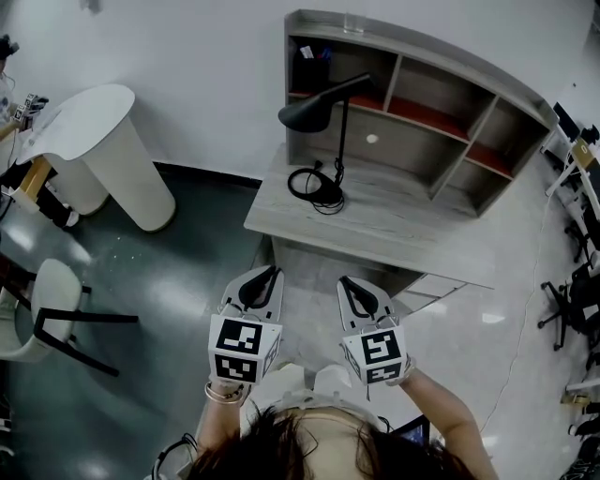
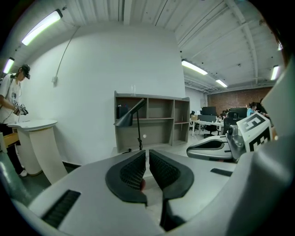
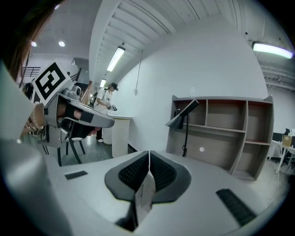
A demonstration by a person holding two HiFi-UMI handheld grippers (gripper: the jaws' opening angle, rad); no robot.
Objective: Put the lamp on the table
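A black desk lamp (image 1: pixel 310 112) stands upright on the grey desk (image 1: pixel 403 234), its cord coiled by its base in front of the shelf unit. The lamp also shows far ahead in the left gripper view (image 2: pixel 132 115) and in the right gripper view (image 3: pixel 185 116). Both grippers are held side by side over the floor, short of the desk's front edge. The left gripper (image 1: pixel 268 273) (image 2: pixel 147 153) is shut with nothing between its pads. The right gripper (image 1: pixel 348 282) (image 3: pixel 149 155) is shut too; a small white slip shows at the lower seam of its jaws.
A grey shelf unit (image 1: pixel 427 108) sits on the back of the desk, with a clear glass (image 1: pixel 352 22) on top. A white pedestal table (image 1: pixel 105 155) and a chair (image 1: pixel 49 319) stand at the left. Office chairs (image 1: pixel 574 300) crowd the right edge. A person (image 2: pixel 11 103) stands by the pedestal table.
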